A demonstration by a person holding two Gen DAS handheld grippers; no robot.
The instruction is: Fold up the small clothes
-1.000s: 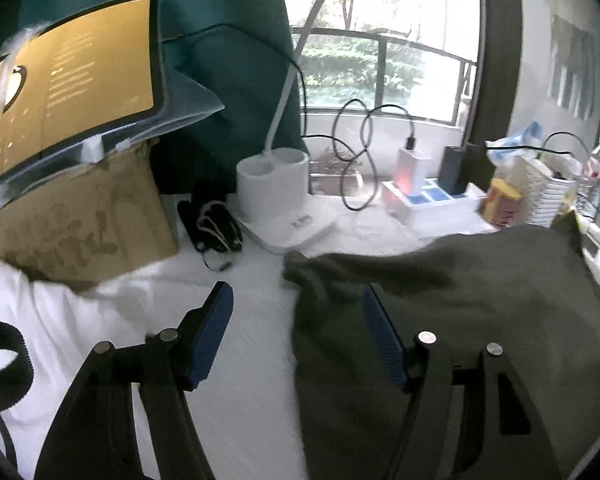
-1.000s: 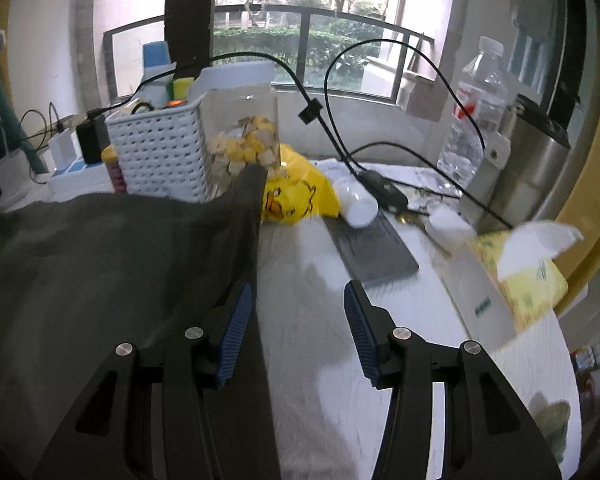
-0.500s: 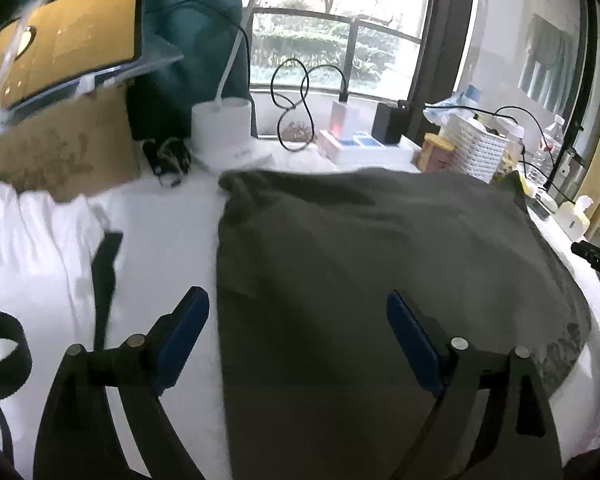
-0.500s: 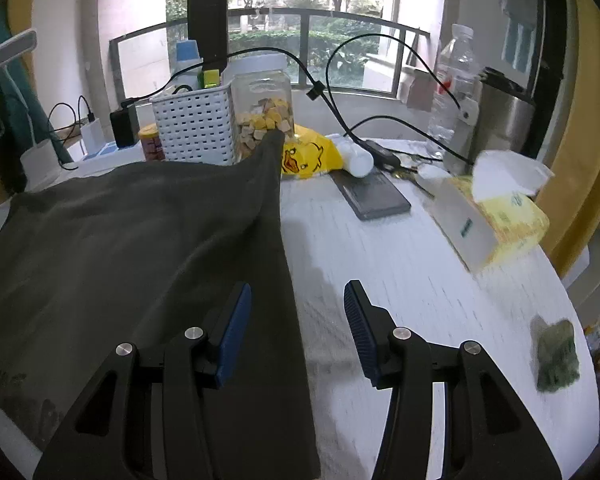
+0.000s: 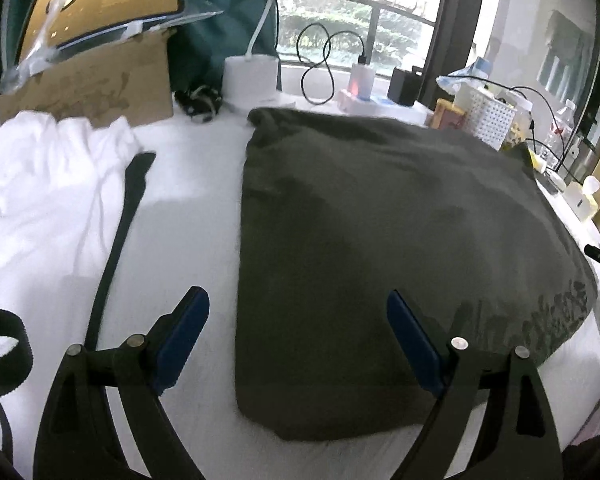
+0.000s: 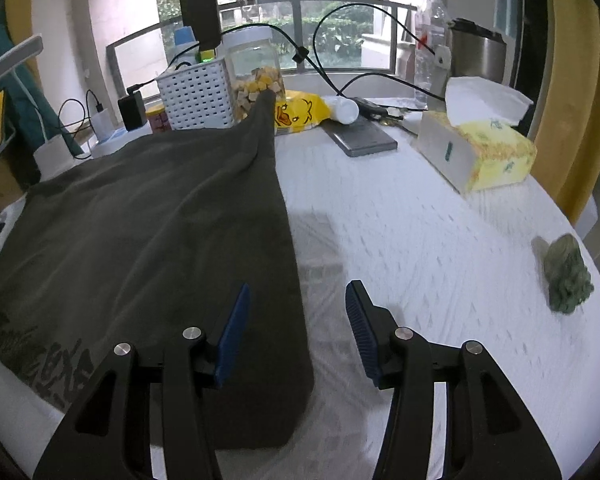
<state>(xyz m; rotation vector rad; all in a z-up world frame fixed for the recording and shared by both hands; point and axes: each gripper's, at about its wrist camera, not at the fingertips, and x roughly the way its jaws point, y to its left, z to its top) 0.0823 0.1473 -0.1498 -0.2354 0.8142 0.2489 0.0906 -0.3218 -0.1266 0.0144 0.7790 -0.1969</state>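
A dark olive garment (image 5: 380,220) lies spread flat on the white-covered table, with printed lettering near its front edge; it also shows in the right wrist view (image 6: 148,232). My left gripper (image 5: 298,332) is open and empty, held above the garment's near left corner. My right gripper (image 6: 298,320) is open and empty, held above the garment's near right edge. One far corner of the garment rests up against a jar (image 6: 256,76).
White clothes (image 5: 40,184) and a black strap (image 5: 120,224) lie left. A cardboard box (image 5: 88,84), lamp base (image 5: 252,76), chargers and a white basket (image 6: 198,96) line the back. A tissue box (image 6: 476,148), a phone (image 6: 360,136) and a green lump (image 6: 566,276) sit right.
Both grippers have pulled back toward the near edge of the table and away from the garment's far corners. The left jaws have opened wider. The garment now lies flat.
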